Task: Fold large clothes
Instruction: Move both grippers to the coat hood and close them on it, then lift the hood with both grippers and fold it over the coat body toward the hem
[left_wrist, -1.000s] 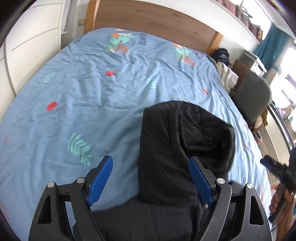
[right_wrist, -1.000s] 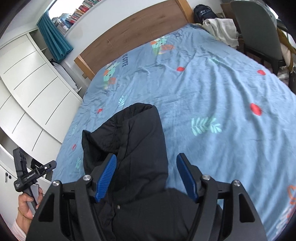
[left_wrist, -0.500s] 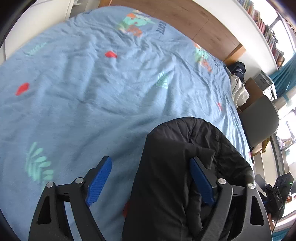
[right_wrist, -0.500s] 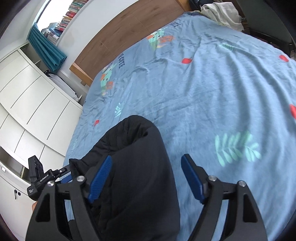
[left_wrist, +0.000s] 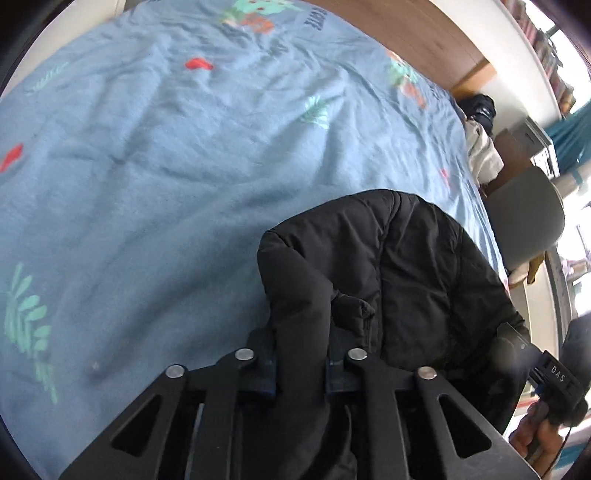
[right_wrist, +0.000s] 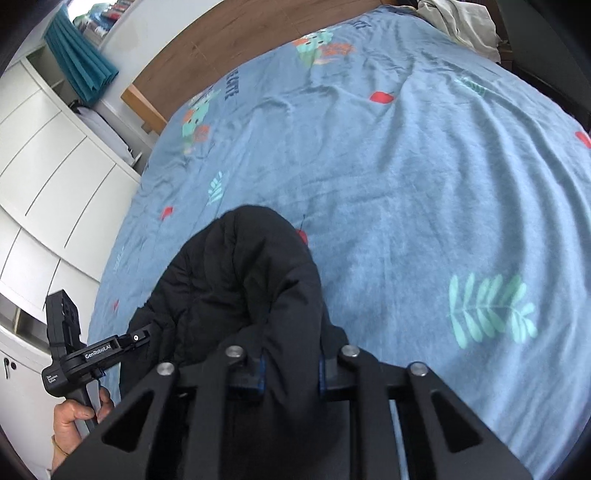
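A black padded jacket (left_wrist: 399, 266) lies bunched on the blue bed sheet (left_wrist: 166, 184) near the bed's front edge. My left gripper (left_wrist: 300, 369) is shut on a fold at the jacket's left side. My right gripper (right_wrist: 290, 373) is shut on a fold of the jacket (right_wrist: 240, 280) at its right side. The blue pads are almost hidden by the cloth. The right gripper's body shows at the lower right of the left wrist view (left_wrist: 554, 373). The left gripper's body shows at the lower left of the right wrist view (right_wrist: 85, 354).
A wooden headboard (right_wrist: 221, 40) stands at the far end of the bed. White cupboards (right_wrist: 44, 155) run along the left side. A grey chair (left_wrist: 524, 218) and a pile of light cloth (left_wrist: 480, 151) stand at the right side.
Both grippers were open over the jacket and have closed on folds of it. Both have moved lower and closer to the jacket.
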